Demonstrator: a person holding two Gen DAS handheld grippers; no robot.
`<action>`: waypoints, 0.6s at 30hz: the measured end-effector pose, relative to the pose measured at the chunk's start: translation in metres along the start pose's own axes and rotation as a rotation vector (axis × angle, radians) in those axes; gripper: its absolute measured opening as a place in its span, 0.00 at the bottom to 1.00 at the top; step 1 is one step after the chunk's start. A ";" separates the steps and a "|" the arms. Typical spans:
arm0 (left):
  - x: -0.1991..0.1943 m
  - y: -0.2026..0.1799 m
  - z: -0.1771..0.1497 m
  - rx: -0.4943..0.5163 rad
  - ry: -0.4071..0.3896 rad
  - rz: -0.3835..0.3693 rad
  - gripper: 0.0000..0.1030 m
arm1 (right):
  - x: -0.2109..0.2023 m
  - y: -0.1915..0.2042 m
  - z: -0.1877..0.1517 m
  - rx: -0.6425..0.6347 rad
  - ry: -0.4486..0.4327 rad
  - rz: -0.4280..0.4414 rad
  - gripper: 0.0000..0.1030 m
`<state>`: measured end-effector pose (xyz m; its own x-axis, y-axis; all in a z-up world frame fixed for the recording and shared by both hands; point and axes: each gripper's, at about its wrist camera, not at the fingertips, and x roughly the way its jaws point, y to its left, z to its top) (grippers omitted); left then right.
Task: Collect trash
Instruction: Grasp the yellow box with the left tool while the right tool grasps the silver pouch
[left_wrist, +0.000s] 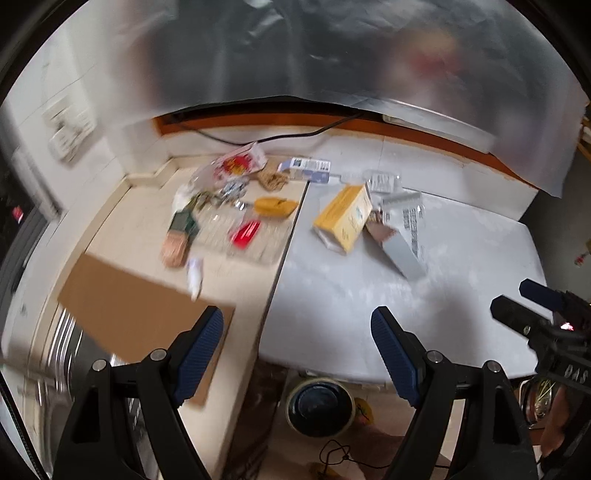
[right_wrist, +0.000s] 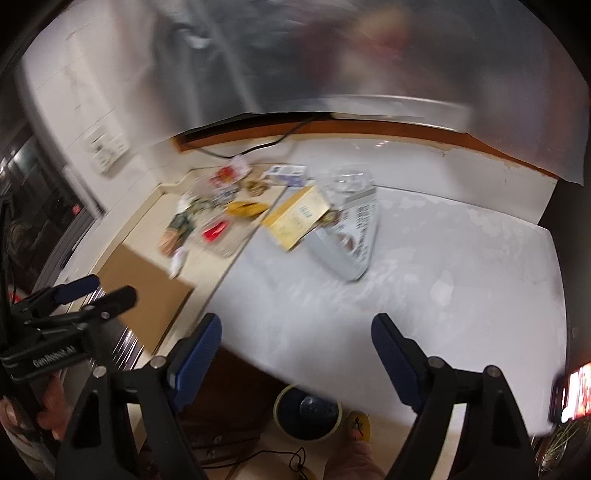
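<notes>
While both grippers gape, yellow box (left_wrist: 345, 218) lies on countertop (left_wrist: 461, 258).

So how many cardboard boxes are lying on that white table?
2. A yellow box lies open on the white table, and a grey box lies just right of it, touching. More small packaging behind them is too blurred to count.

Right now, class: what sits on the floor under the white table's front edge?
Below the white table stands a round bin with a dark inside; blur hides its contents.
</notes>
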<state>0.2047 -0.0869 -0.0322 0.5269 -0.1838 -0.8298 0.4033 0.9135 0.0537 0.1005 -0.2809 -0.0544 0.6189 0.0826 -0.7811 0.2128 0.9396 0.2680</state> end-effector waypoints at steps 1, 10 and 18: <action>0.010 -0.002 0.010 0.007 0.008 0.000 0.78 | 0.012 -0.011 0.012 0.008 0.013 0.000 0.77; 0.135 -0.020 0.092 0.054 0.134 -0.041 0.78 | 0.117 -0.071 0.073 0.058 0.148 0.037 0.61; 0.224 -0.030 0.118 0.030 0.265 -0.150 0.78 | 0.190 -0.098 0.087 0.112 0.270 0.103 0.55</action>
<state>0.3987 -0.1983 -0.1538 0.2480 -0.2115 -0.9454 0.4861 0.8713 -0.0674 0.2628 -0.3865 -0.1802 0.4212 0.2748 -0.8643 0.2511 0.8804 0.4023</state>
